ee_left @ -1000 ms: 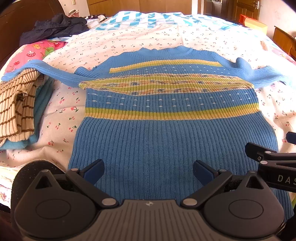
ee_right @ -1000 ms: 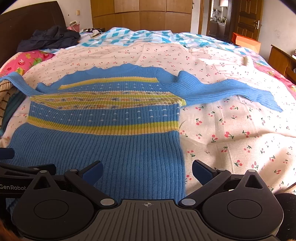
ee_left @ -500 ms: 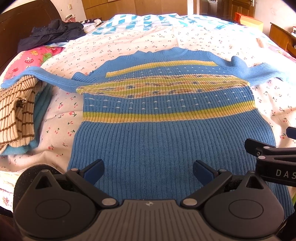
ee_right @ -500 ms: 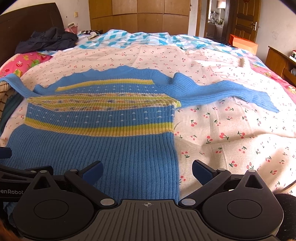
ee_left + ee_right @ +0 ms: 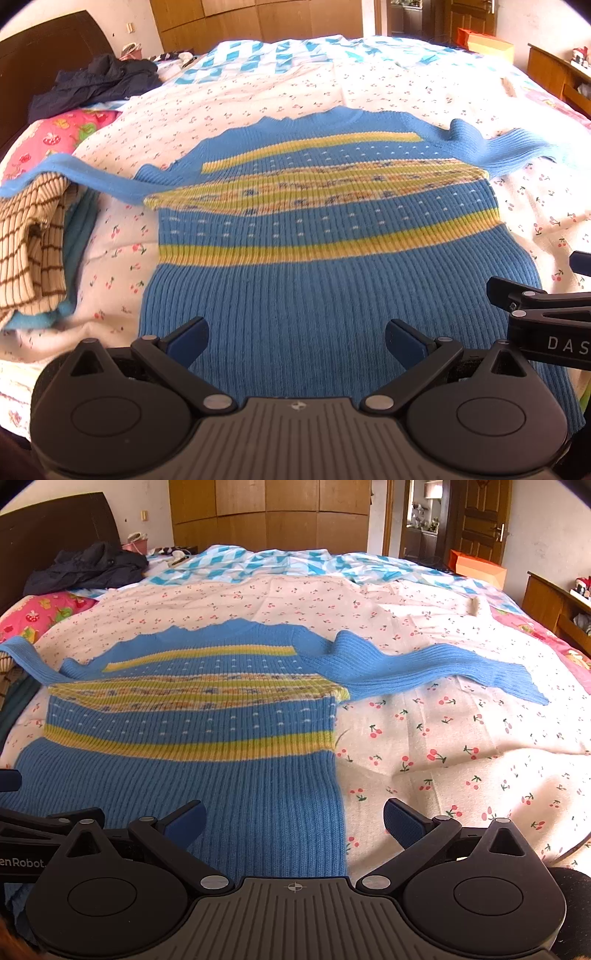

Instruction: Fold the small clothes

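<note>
Sweater (image 5: 325, 280) hem hidden behind both wide-open grippers, left (image 5: 295, 341) & right (image 5: 294, 821); left sleeve cut off.

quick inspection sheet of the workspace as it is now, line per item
surface: bed with cherry-print sheet, wrinkled at the right
job's things: blue striped sweater spread flat, unfolded, both sleeves out; its left sleeve lies over the stack
clutter: folded stack topped by a beige striped knit left of the sweater; dark jacket by the headboard; pink pillow
grippers: left gripper jaws open over the hem, holding nothing; right gripper jaws open over the sweater's right edge, holding nothing
cables: nothing seen
surroundings: wooden wardrobe, door, orange box, side cabinet
</note>
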A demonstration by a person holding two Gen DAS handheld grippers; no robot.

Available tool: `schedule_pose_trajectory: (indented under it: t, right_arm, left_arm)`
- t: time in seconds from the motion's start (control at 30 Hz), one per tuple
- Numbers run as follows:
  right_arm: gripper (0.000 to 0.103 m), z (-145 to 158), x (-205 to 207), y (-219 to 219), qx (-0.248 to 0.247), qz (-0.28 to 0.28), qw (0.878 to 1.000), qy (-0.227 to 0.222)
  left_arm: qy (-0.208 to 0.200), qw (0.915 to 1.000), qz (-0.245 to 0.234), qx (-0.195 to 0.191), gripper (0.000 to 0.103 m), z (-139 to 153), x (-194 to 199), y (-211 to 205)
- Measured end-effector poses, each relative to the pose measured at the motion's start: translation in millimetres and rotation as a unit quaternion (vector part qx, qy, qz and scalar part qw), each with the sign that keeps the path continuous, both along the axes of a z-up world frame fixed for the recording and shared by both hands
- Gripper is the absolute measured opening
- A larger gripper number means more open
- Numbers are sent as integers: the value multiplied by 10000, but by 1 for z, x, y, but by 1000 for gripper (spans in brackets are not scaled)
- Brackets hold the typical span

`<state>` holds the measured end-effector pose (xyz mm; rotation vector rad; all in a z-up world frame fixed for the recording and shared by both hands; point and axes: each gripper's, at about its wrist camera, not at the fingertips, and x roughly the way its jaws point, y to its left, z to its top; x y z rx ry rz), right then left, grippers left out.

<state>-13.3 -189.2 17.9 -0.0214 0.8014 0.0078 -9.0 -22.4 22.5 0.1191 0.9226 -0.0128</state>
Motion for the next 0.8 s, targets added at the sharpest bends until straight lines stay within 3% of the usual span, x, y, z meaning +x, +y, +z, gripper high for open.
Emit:
schedule_pose_trajectory:
  t: [0.8]
  right_arm:
    - [102, 17, 18, -25, -252, -469, 9979, -358]
  left_arm:
    - [-461, 9981, -381, -109, 103, 20, 31, -33]
